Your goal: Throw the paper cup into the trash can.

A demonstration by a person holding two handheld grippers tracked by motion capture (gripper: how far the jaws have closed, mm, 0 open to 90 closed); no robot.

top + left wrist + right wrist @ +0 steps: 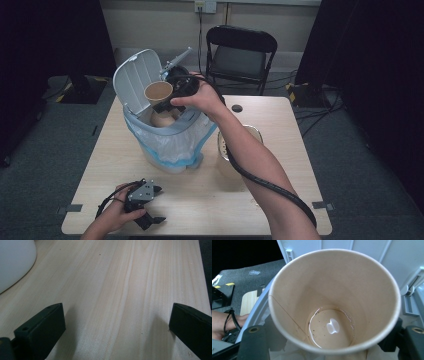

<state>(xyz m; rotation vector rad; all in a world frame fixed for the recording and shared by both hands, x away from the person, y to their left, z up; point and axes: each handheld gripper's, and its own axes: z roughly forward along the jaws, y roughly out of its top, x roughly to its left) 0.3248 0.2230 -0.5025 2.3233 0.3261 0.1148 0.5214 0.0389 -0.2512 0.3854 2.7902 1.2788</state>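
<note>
over the pale bench [260,195], right claw [172,95] grasping a paper cup [158,92] should tip it slowly into the lidded bin [165,135], while left claw [150,205] rests released.

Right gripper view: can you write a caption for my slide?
A paper cup with a little brown liquid, gripped in the right gripper in front of a bin's open lid.

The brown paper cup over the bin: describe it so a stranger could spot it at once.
On the pale wooden table stands a white lidded bin, lid up. The brown paper cup hangs over its mouth in the right gripper, with a brown puddle in its bottom, unlike the cup already inside.
</note>
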